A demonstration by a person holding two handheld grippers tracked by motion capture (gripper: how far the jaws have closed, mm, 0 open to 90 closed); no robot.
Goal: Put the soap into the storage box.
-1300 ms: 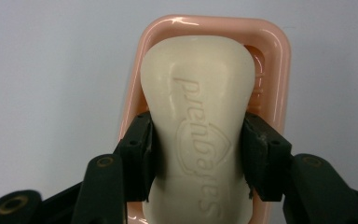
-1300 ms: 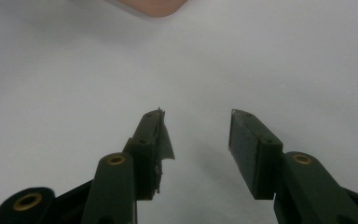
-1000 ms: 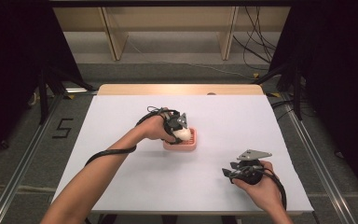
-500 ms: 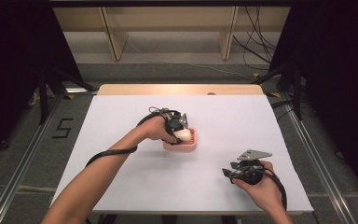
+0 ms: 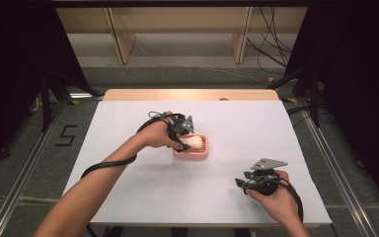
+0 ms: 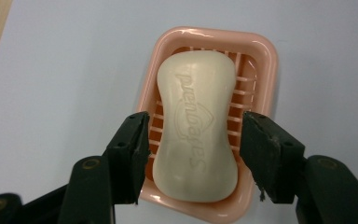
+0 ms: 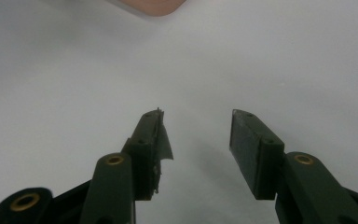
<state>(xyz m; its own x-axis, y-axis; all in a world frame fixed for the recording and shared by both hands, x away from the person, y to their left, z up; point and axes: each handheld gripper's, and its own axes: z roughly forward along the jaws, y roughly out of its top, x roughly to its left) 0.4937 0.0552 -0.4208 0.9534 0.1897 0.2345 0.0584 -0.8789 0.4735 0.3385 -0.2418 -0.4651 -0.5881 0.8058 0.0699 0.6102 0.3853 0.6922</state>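
Note:
A cream bar of soap (image 6: 196,126) lies in a pink ribbed soap dish (image 6: 261,51) near the table's middle (image 5: 197,154). My left gripper (image 6: 196,119) hangs just over it, pointing down. Its jaws have just been opening and now stand on either side of the soap's waist, with a thin gap at each pad. In the high view the left gripper (image 5: 185,133) covers the dish's left end, with the soap (image 5: 193,141) peeking out beside it. My right gripper (image 7: 196,114) rests low over bare table at the front right (image 5: 242,183), open and with nothing between its jaws.
The white table top (image 5: 128,197) spans most of the high view, with a wooden strip (image 5: 187,95) along its far edge. A corner of the pink dish (image 7: 149,5) shows at the top of the right gripper view. Cables trail from both grippers.
My left gripper has lifted a little over the dish while the soap stays lying in it. The right hand has kept still.

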